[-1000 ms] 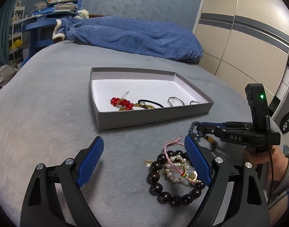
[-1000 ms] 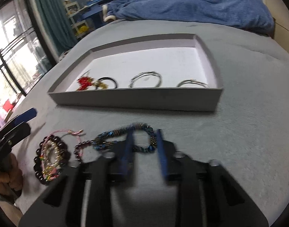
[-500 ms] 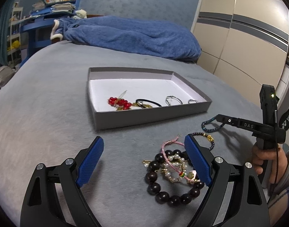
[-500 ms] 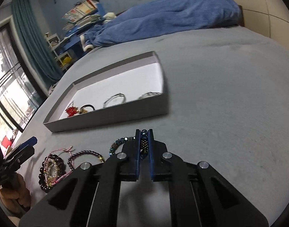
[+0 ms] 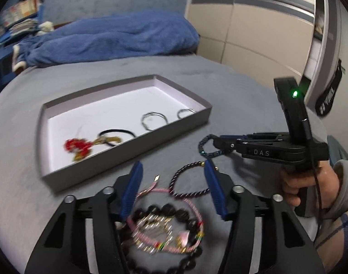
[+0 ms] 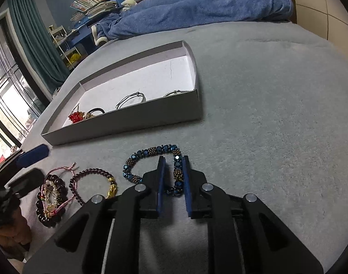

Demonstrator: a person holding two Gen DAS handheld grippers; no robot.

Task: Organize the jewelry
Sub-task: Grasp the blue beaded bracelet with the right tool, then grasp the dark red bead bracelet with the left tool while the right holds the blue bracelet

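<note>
White letters "DAS" are showing on the side of the right gripper; a black bag by the wardrobe is bearing partly readable white lettering. The right gripper's jaws are opening around a blue-and-bronze beaded bracelet lying on the grey bed near the grey box, its strand between the pads but not pressed. The left gripper is closing, empty, over a heap of bracelets.

Both tongs angled downward, side by side

Left tongs closing, nothing pinched; right tongs opening, bracelet strand between the pads; right hand grips the handle.
</note>
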